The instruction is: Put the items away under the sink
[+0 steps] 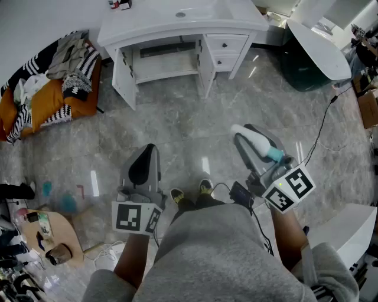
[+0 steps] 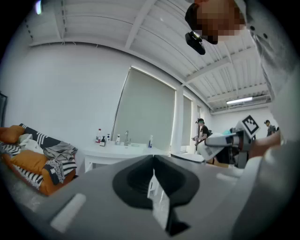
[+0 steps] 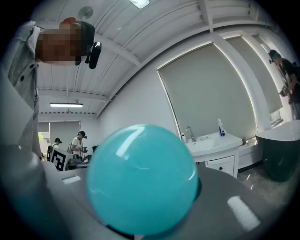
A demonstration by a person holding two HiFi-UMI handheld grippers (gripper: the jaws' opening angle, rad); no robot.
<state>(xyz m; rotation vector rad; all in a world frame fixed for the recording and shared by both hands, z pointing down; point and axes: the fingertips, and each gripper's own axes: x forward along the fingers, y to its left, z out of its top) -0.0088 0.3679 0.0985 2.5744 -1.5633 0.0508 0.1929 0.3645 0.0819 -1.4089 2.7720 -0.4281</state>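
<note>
My right gripper (image 1: 243,138) is shut on a white bottle (image 1: 253,139) with a teal cap (image 1: 276,154). It holds the bottle level above the floor, in front of my knees. In the right gripper view the round teal cap (image 3: 140,180) fills the middle and hides the jaws. My left gripper (image 1: 150,150) is shut with nothing in it, and only a thin slit shows between its dark pads (image 2: 136,180). The white sink vanity (image 1: 177,26) stands ahead across the floor, its under-sink cabinet (image 1: 165,59) open and looking bare. Small bottles (image 1: 120,5) stand on its back left corner.
A sofa (image 1: 50,100) piled with clothes lies at the left. A dark green tub (image 1: 307,62) with a white rim stands to the right of the vanity. A cable (image 1: 322,127) runs over the grey marble floor. A small round table (image 1: 50,236) with clutter is at the lower left.
</note>
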